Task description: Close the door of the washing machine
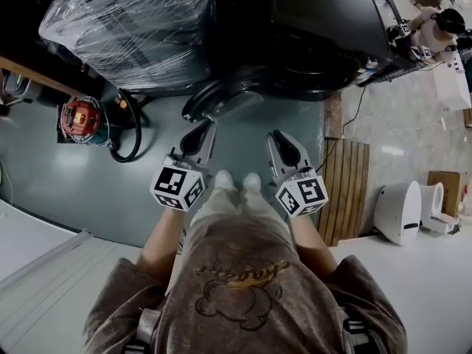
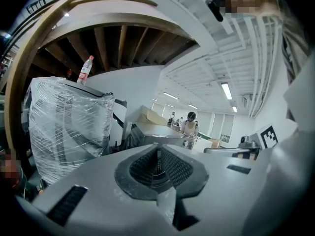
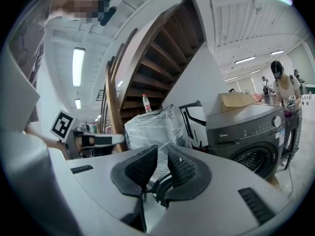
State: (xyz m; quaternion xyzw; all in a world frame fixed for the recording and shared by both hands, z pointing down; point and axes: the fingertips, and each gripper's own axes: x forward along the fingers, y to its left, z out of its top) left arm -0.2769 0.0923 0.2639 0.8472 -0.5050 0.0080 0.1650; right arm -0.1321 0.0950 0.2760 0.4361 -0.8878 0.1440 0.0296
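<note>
Lower left of centre: left gripper point(image 1: 200, 131), jaws pressed together, nothing held. Upper centre: round dark door point(image 1: 221, 96) of the washing machine point(image 1: 328, 17), swung open just ahead. Right of centre: right gripper point(image 1: 282, 140), jaws slightly apart, empty. Likely rigid, hinged, easy-swinging; best pushed at the free rim.

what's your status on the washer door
Left gripper shut, right gripper slightly open, both empty. Dark grey washing machine's round door open, just ahead, untouched. Nothing seen in the way.
</note>
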